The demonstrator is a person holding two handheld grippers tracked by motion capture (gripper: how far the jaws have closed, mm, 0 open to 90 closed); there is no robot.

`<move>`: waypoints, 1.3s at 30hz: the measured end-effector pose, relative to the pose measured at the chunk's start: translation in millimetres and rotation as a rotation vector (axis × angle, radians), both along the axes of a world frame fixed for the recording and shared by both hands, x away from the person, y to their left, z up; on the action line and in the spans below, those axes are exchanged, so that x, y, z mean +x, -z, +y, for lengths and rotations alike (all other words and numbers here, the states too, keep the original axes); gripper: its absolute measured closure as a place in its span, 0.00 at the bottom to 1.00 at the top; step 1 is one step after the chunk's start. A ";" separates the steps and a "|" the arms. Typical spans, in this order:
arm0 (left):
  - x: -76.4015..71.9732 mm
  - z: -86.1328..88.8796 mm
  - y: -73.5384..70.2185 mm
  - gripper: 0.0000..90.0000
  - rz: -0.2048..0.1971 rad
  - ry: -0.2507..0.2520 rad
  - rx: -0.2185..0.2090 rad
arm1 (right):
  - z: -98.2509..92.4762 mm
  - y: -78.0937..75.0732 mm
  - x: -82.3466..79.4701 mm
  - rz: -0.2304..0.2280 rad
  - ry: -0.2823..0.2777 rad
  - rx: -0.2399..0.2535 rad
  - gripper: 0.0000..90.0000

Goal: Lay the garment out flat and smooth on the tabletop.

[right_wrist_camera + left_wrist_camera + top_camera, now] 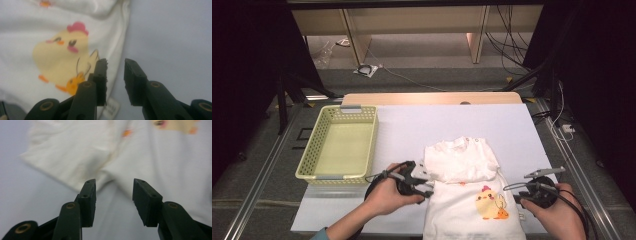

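Note:
A white T-shirt [462, 210] with a yellow chick print [489, 204] lies on the white table cover [412, 125], its top part folded down over the body. My left gripper [428, 182] hovers at the shirt's left edge beside the folded sleeve, jaws open and empty. In the left gripper view the left gripper [114, 187] points at the shirt [75, 152] with nothing between the pads. My right gripper [517, 192] sits at the shirt's right edge. In the right gripper view the right gripper [116, 65] stands open over the hem beside the chick [60, 55], gripping nothing.
A pale green plastic basket [307, 152] stands on the left of the table with nothing in it. A wooden board edge [432, 97] runs along the back. Metal rails flank the table. A small label [111, 107] sticks out at the shirt's hem.

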State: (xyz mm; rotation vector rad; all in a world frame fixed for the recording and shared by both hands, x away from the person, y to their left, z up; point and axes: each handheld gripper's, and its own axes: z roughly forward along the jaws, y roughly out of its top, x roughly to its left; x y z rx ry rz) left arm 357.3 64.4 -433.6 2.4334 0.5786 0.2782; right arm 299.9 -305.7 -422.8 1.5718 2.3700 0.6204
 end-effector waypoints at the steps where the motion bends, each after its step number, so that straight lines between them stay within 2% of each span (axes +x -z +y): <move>1: 8.3 3.3 3.5 0.60 -0.018 -0.038 0.016 | 1.9 -0.2 12.5 -0.022 0.009 0.012 0.80; 3: 23.3 8.9 9.9 0.59 -0.017 -0.090 0.032 | 3.5 -0.1 18.6 -0.030 0.012 0.013 0.80; 4: 29.4 10.8 12.5 0.58 -0.005 -0.110 0.023 | 5.4 0.8 25.1 -0.038 0.021 0.019 0.80; 5: 39.0 12.0 16.6 0.57 0.024 -0.136 0.001 | 8.5 3.3 38.4 -0.048 0.024 0.023 0.79; 6: 39.0 12.0 16.6 0.57 0.024 -0.136 0.001 | 8.5 3.3 38.4 -0.048 0.024 0.023 0.79; 7: 45.9 10.2 20.4 0.57 0.045 -0.149 -0.012 | 11.3 6.4 51.7 -0.057 0.031 0.021 0.78; 9: 52.1 6.3 25.0 0.57 0.052 -0.161 -0.005 | 14.5 8.9 66.1 -0.066 0.045 0.038 0.77; 10: 52.1 6.3 25.0 0.58 0.052 -0.161 -0.005 | 15.6 9.4 70.6 -0.064 0.048 0.040 0.77; 11: 58.4 2.1 28.6 0.60 0.066 -0.167 -0.007 | 16.8 10.0 76.2 -0.064 0.051 0.042 0.77; 12: 58.4 2.1 28.6 0.61 0.066 -0.167 -0.007 | 16.8 10.0 76.2 -0.064 0.051 0.042 0.77; 13: 63.8 -2.6 31.0 0.61 0.081 -0.183 -0.023 | 19.9 11.5 86.3 -0.078 0.069 0.047 0.77; 17: 71.2 -9.5 31.9 0.62 0.090 -0.191 -0.032 | 26.0 18.2 103.3 -0.086 0.072 0.046 0.75; 18: 73.4 -11.9 32.4 0.62 0.093 -0.193 -0.031 | 26.0 18.2 103.3 -0.086 0.072 0.046 0.75; 20: 77.9 -15.9 34.5 0.63 0.103 -0.199 -0.027 | 26.5 24.5 115.4 -0.094 0.072 0.033 0.73; 23: 84.6 -22.0 39.2 0.65 0.118 -0.195 -0.016 | 26.1 29.3 126.2 -0.105 0.087 0.045 0.73; 25: 86.7 -24.3 41.0 0.67 0.124 -0.193 -0.017 | 26.1 32.4 132.8 -0.100 0.090 0.060 0.73; 27: 87.9 -25.5 39.7 0.70 0.124 -0.189 -0.008 | 26.7 36.0 138.6 -0.095 0.089 0.055 0.74; 29: 88.3 -27.1 39.1 0.76 0.122 -0.175 0.002 | 28.0 39.2 142.4 -0.078 0.087 0.057 0.81; 30: 88.3 -27.1 39.1 0.80 0.122 -0.175 0.002 | 28.0 39.2 142.4 -0.078 0.087 0.057 0.81; 31: 88.1 -29.4 38.2 0.83 0.119 -0.163 0.015 | 29.0 42.0 144.6 -0.050 0.084 0.065 0.87; 33: 88.0 -31.2 37.1 0.90 0.118 -0.153 0.023 | 30.5 43.7 144.6 -0.042 0.092 0.083 0.94; 35: 88.0 -32.0 36.8 0.94 0.114 -0.150 0.027 | 30.8 43.6 144.3 -0.041 0.091 0.083 0.95; 38: 89.2 -34.2 34.8 0.96 0.103 -0.152 0.032 | 32.1 41.4 143.4 -0.039 0.095 0.072 0.97; 39: 91.3 -36.2 31.8 0.96 0.075 -0.160 0.031 | 31.3 40.1 143.1 -0.047 0.097 0.067 0.97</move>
